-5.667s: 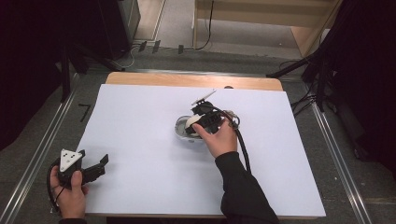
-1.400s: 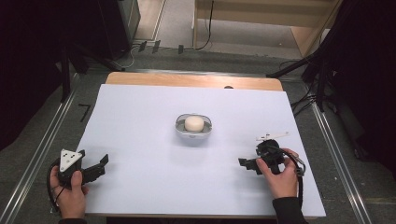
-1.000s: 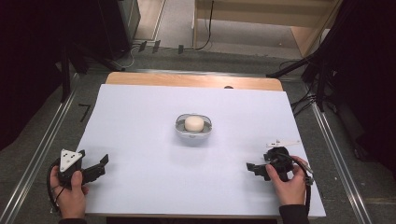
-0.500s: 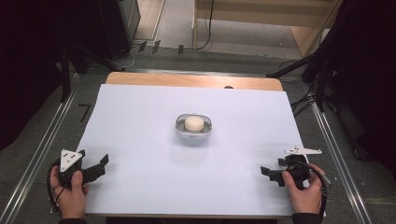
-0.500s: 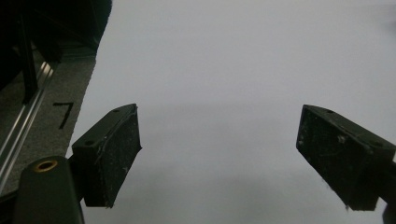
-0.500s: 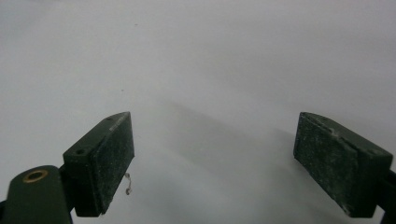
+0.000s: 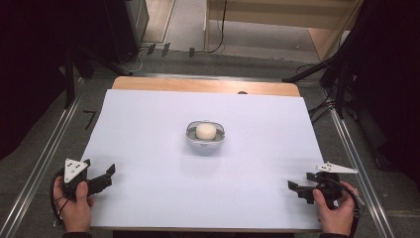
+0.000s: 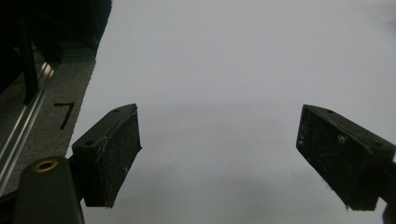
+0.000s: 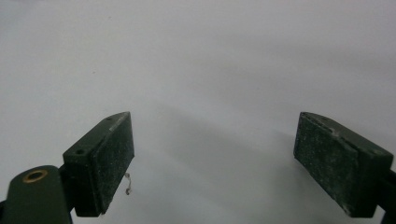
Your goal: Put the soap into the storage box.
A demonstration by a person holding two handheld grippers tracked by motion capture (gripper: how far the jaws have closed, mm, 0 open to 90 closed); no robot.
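Note:
A small clear bowl (image 7: 218,140) stands in the middle of the white sheet (image 7: 148,129), with a pale round lump (image 7: 205,131) inside it. My left gripper (image 7: 101,176) rests at the sheet's near left corner, held by a hand, jaws wide apart and empty; the left gripper view shows its gap (image 8: 219,154) over bare white sheet. My right gripper (image 7: 303,182) sits at the near right corner in the other hand, also open with nothing between its jaws (image 9: 215,158). Both are far from the bowl.
The sheet covers a wooden table whose far edge (image 7: 205,85) shows bare. Metal rails (image 7: 44,158) run along both sides. Dark stands and cables (image 7: 341,74) crowd the floor beyond the table's right side.
My right gripper left the bowl, where it was 5.7 s ago, and drew back to the near right corner. The lump stays in the bowl. The left gripper has not moved.

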